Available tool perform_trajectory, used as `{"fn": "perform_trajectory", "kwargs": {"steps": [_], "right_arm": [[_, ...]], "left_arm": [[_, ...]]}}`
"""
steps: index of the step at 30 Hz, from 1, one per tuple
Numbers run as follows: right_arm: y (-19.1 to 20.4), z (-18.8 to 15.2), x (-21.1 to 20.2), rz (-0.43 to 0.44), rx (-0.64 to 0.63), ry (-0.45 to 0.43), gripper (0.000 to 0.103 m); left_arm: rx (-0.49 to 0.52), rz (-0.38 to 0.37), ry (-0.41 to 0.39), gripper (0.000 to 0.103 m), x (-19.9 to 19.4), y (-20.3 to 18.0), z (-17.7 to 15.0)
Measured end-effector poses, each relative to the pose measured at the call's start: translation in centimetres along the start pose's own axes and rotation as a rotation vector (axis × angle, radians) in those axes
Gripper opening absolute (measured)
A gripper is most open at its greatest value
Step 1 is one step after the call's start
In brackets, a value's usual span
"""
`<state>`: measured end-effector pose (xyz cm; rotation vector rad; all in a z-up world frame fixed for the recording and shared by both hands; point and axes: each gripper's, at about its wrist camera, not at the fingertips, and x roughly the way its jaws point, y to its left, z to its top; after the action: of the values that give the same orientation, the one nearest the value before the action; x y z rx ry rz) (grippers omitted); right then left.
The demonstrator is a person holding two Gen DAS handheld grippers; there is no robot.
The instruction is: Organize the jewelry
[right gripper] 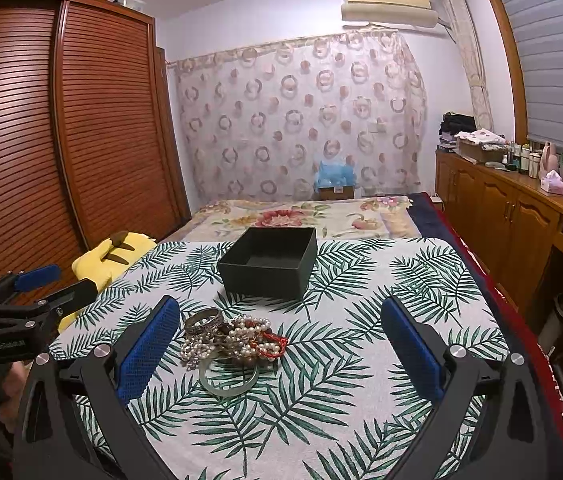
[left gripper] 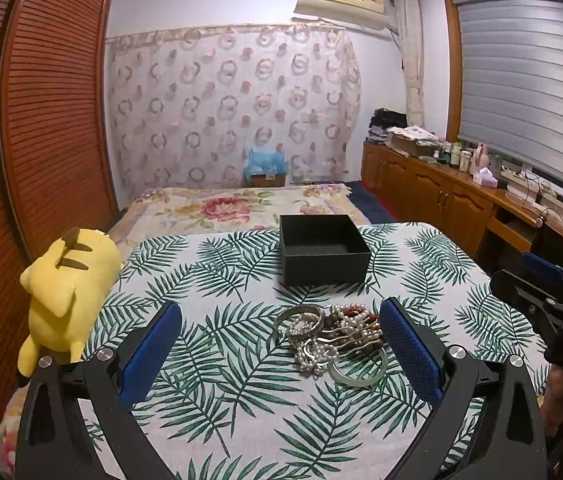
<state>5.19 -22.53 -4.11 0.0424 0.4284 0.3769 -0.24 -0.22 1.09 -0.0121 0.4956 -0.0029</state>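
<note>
Both my grippers hover above the table draped in a white cloth with green palm-leaf print (left gripper: 241,400). My left gripper (left gripper: 281,344) has its blue-padded fingers spread wide, holding nothing; my right gripper (right gripper: 281,344) likewise gapes wide, holding nothing. Tangled heap of pearl strands, silver bangles, red beads and a pale green jade bangle (left gripper: 333,338) lies on the cloth, near the open square black box (left gripper: 323,250), just behind it. Yellow plush toy (left gripper: 63,292) at the table's left edge.

Leaf-print table (left gripper: 241,420): box (left gripper: 323,252), jewelry (left gripper: 333,336)
</note>
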Motion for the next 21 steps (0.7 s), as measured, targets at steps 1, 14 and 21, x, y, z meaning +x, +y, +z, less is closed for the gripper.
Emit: {"fn": "perform_trajectory", "kwargs": {"steps": [1, 14, 21], "right_arm": [[-0.01, 0.01, 0.00, 0.001, 0.001, 0.000, 0.101], [0.20, 0.49, -0.50, 0.002, 0.002, -0.002, 0.101], [0.41, 0.69, -0.77, 0.003, 0.001, -0.003, 0.101]], "left_arm": [[0.000, 0.000, 0.000, 0.096, -0.02, 0.01, 0.00], [-0.001, 0.000, -0.004, 0.096, -0.23, 0.01, 0.24], [0.001, 0.001, -0.007, 0.096, -0.35, 0.01, 0.47]]}}
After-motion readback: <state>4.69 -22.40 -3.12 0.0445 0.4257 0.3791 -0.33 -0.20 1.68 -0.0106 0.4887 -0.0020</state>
